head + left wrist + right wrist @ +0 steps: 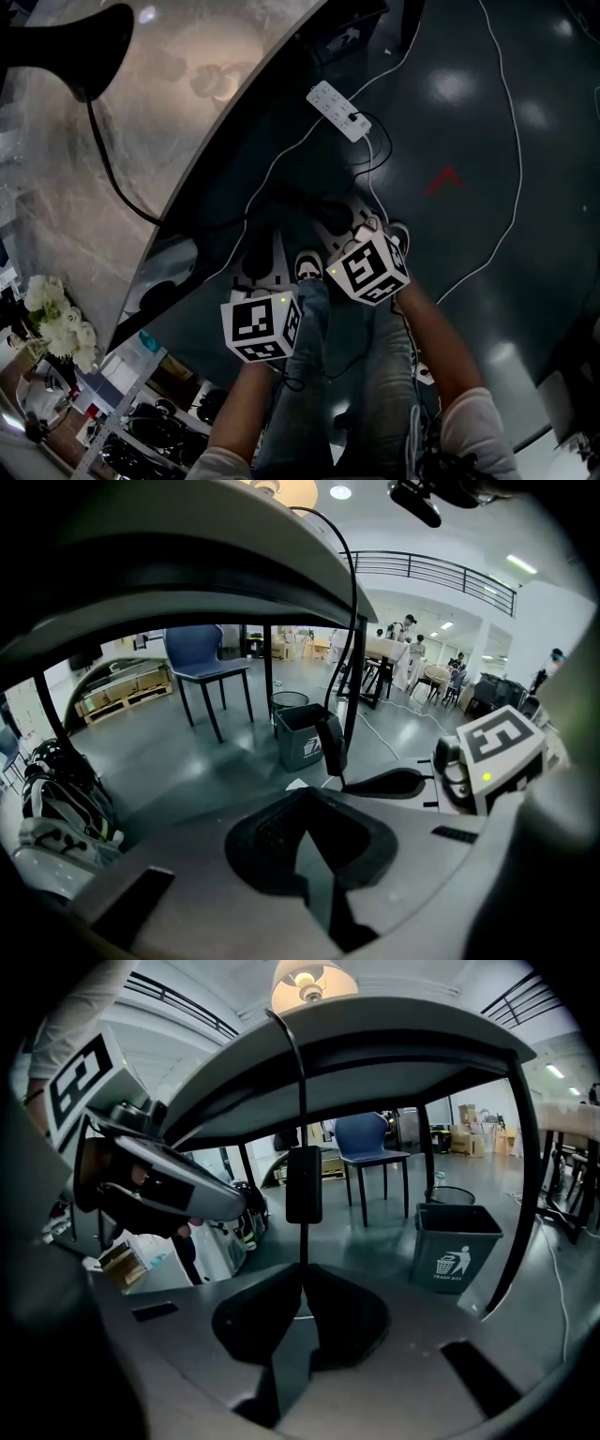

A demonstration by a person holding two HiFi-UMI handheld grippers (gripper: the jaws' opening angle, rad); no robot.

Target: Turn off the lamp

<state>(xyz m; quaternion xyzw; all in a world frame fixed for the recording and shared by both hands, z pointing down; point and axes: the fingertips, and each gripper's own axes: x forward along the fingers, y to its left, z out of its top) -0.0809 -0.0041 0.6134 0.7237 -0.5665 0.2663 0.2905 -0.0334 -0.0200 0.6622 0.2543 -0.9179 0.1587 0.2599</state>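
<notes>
The lamp [308,981] stands lit on the table [375,1044] above me. Its black cord drops over the table edge to an inline switch [304,1183] that hangs in the air. Just below the switch, my right gripper [301,1274] is shut on the lamp cord, which runs between the dark pads [349,1316]. Seen from the left gripper view, the switch [330,743] hangs ahead, beside the right gripper's marker cube [495,747]. My left gripper [314,841] is shut on nothing, a little short of the switch. From the head view, both cubes [262,324] [367,265] sit low beside the table edge.
A white power strip [339,111] and loose white cables [511,141] lie on the dark floor. A grey trash bin [457,1244] and a blue chair [366,1143] stand beyond the table. Table legs [528,1138] frame the space. White flowers [58,319] sit at the lower left.
</notes>
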